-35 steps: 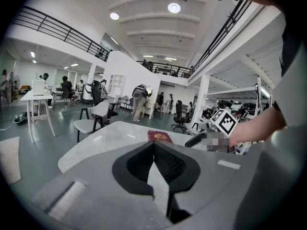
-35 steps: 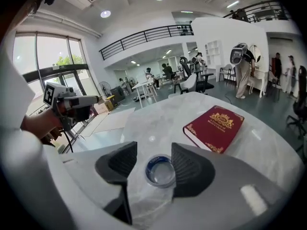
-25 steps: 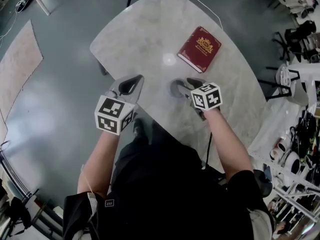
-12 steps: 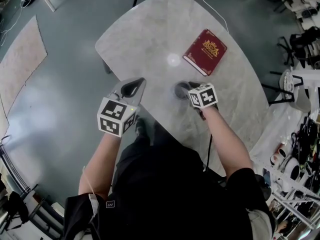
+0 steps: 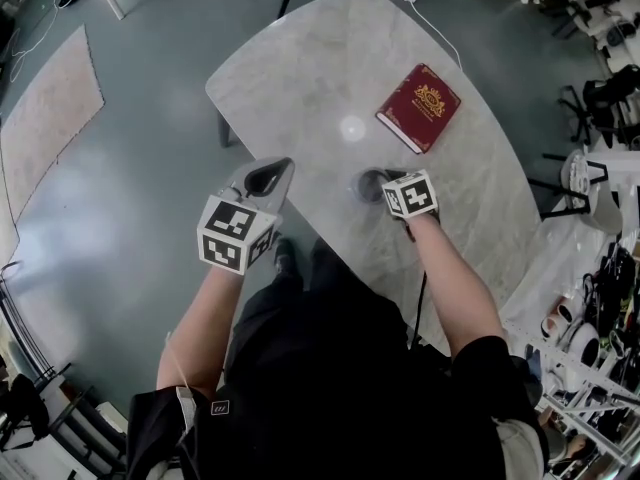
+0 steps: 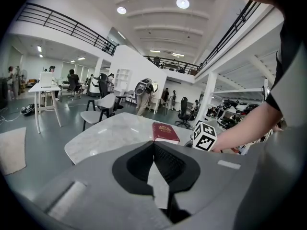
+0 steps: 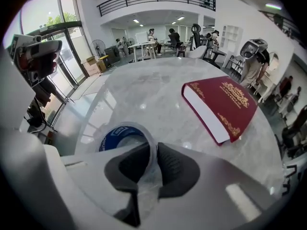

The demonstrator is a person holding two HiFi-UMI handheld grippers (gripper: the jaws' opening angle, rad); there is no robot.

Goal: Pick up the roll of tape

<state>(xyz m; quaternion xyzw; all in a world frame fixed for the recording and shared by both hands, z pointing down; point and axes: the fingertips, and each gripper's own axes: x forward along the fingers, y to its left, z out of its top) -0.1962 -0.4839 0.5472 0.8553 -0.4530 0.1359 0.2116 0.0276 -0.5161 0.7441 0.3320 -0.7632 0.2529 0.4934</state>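
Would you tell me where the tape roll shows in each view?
Head view: tape at centre, under the right gripper.
Left gripper view: not discernible.
Right gripper view: lower left; the jaws have just been closing on its wall.
Shared landmark: red book.

A pale grey marble veining is shown on the table [image 5: 300, 78], and a deep red cover with gold ornament and white page edges on the book [image 5: 419, 107]. The roll of tape [image 7: 106, 141] is seen as clear film over a blue core. Grey bodies and black pads are shown on the left gripper [image 6: 153, 150] and right gripper [image 7: 154, 150], with black square markers on white cubes [image 5: 235, 232]
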